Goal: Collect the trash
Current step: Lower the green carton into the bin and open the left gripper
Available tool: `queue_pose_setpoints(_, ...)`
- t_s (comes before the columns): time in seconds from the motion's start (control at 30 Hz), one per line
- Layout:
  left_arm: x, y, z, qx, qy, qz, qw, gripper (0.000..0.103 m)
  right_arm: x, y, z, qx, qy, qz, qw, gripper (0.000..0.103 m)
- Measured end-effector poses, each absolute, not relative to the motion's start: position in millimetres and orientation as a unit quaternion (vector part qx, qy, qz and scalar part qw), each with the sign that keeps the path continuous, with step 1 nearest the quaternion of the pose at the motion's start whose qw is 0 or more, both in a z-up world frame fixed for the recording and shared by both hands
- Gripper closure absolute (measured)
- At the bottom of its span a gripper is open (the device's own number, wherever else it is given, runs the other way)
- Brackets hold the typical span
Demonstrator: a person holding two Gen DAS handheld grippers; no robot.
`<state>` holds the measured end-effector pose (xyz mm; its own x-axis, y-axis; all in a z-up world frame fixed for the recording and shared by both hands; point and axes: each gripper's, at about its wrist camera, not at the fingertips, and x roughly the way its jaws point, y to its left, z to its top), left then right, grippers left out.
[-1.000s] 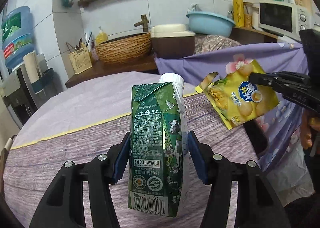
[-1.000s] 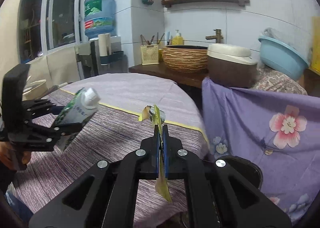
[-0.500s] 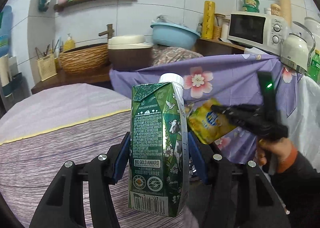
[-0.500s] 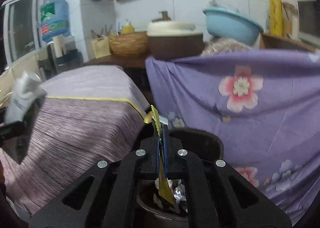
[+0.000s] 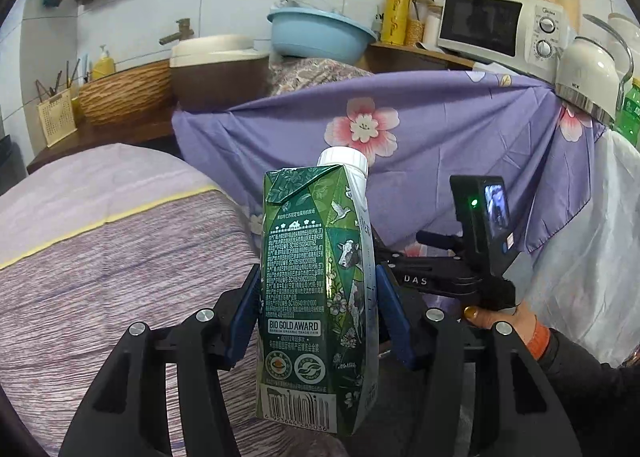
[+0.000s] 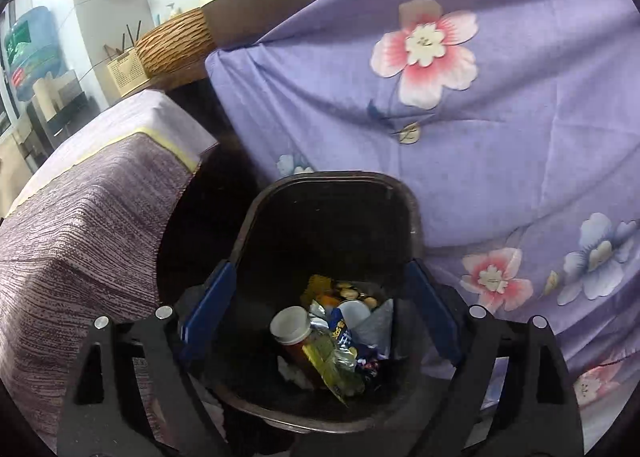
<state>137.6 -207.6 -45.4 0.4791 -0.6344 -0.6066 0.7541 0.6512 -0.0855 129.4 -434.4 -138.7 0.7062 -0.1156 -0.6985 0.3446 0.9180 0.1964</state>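
My left gripper point(image 5: 318, 313) is shut on a green milk carton point(image 5: 316, 297) with a white cap, held upright past the table's edge. My right gripper point(image 6: 318, 313) hangs over a dark trash bin point(image 6: 408, 209), its jaws opening wide with nothing between the blue pads. A yellow snack bag point(image 6: 332, 361) lies inside the bin among a cup, a bottle and other wrappers. In the left wrist view the right gripper's body point(image 5: 444, 277) shows behind the carton, held by a hand point(image 5: 508, 321); its fingertips are hidden there.
A table under a striped purple cloth point(image 6: 80, 225) stands left of the bin. A purple flowered cloth point(image 6: 460, 105) hangs behind the bin. A counter behind holds a wicker basket point(image 5: 124, 93), a blue basin point(image 5: 320, 33), a microwave point(image 5: 496, 29) and a kettle point(image 5: 588, 77).
My right gripper swung down over the bin, opened and let go of the yellow snack bag, which now lies in the bin. My left gripper carried the carton rightward toward the table's edge.
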Motion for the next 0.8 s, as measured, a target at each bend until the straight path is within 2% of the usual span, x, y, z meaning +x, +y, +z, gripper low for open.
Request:
queue_pose_setpoints(0.47,158,-309,-105,0.135,0.376,-0.412,0.819,0.047,50,-470,-88,0.158,0.308,-0.190,0.919,0.013)
queue_pose_setpoints(0.8,189,-336,-141,0.151,0.418,-0.374,0.814,0.047,25,-483,-82,0.149,0.297,-0.215,0.919,0.013)
